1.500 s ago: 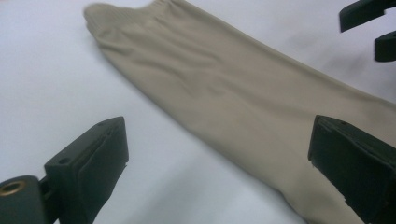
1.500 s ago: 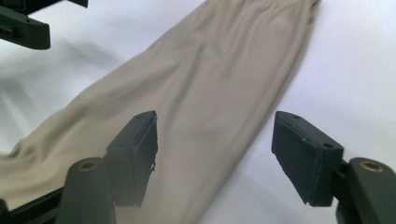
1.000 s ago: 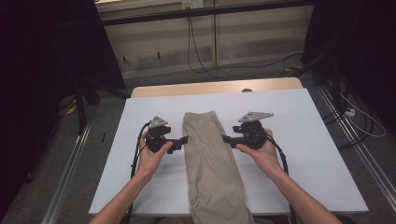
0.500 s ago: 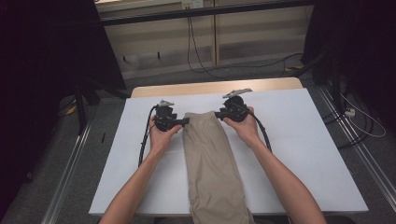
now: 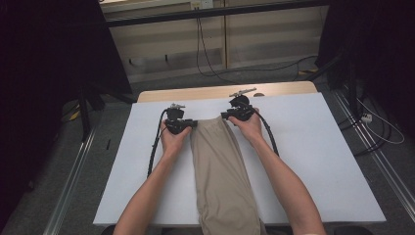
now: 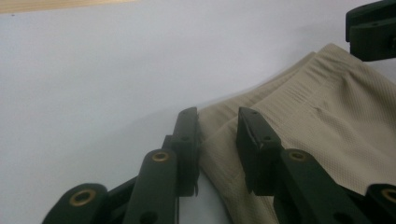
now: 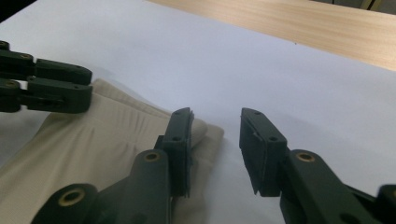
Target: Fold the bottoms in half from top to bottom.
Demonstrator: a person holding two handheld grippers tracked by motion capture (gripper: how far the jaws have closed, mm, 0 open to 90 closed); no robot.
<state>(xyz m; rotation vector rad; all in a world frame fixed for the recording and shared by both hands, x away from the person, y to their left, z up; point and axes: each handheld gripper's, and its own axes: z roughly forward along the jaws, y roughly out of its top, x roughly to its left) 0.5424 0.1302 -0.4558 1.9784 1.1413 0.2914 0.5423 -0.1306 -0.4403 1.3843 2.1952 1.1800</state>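
Our forearms reach toward twelve o'clock, hands side by side. Our left tongs (image 5: 188, 125) point toward three o'clock, jaws just closing with a gap left. Our right tongs (image 5: 226, 115) point toward nine o'clock, jaws parted, just opening slightly.

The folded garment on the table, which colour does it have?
Plain beige garment; the left gripper view shows it best.

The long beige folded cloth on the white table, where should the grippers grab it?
Best at the two far corners of the beige folded cloth, on its ribbed band. It lies flat and narrow, so each gripper should probably slide in level from its own side: left gripper at the left corner, right gripper at the right.
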